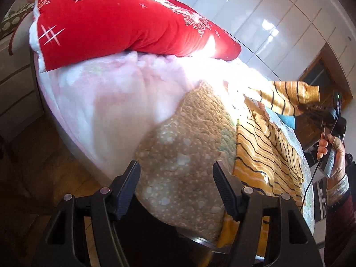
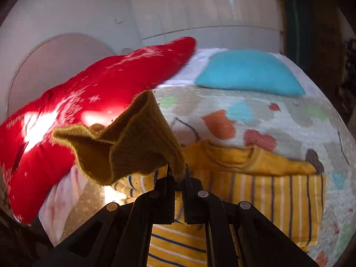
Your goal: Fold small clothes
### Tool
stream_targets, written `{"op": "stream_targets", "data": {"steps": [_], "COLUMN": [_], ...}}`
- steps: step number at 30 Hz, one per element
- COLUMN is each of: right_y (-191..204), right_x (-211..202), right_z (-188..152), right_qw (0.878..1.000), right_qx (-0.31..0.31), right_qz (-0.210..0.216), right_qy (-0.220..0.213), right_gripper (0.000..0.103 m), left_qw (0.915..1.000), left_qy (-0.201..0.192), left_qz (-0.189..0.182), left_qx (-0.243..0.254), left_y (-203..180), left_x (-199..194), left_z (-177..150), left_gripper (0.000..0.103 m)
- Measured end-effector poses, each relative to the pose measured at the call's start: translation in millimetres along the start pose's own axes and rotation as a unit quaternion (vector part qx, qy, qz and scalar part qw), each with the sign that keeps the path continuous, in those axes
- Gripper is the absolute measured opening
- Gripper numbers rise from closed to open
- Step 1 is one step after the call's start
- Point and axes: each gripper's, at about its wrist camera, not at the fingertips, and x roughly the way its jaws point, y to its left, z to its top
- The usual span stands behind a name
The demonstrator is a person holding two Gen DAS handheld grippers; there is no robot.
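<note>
While my right hand-held gripper point(image 2: 176, 179) is pinching the mustard ribbed cuff point(image 2: 124, 142) of the yellow striped sweater point(image 2: 278, 195), its fingers are standing nearly together and the cuff is flaring up loose above them. That sleeve is hanging lifted off the bed; the sweater's body is lying flat on the patterned quilt point(image 2: 255, 111), collar away from me. My left hand-held gripper point(image 1: 175, 187) is hovering wide open with nothing between its fingers, pointing over a tan dotted blanket point(image 1: 184, 155) just beside the sweater's hem. Beyond that blanket, a pale pink fleece point(image 1: 106, 93) is spreading out. Farther off, a red cushion point(image 1: 115, 26) is resting on the fleece, and a blue pillow point(image 2: 249, 72) is lying near the headboard.
</note>
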Motion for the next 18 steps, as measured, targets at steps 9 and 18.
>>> {"op": "stream_targets", "data": {"steps": [9,18], "right_y": [-214,-272], "right_x": [13,-64], "right_z": [-67,-63], "right_qw": [0.959,0.969], "right_qx": [0.273,0.236], "right_qz": [0.021,0.017], "right_qy": [0.079,0.074], "right_gripper": [0.024,0.043], "left_qw": [0.9959,0.9863], "left_qy": [0.020,0.042], "left_qz": [-0.015,-0.029], "left_qx": [0.087,0.157], "left_y": [-82,-149], "left_x": [25,44], "left_z": [8,1], "left_gripper": [0.068,0.070]}}
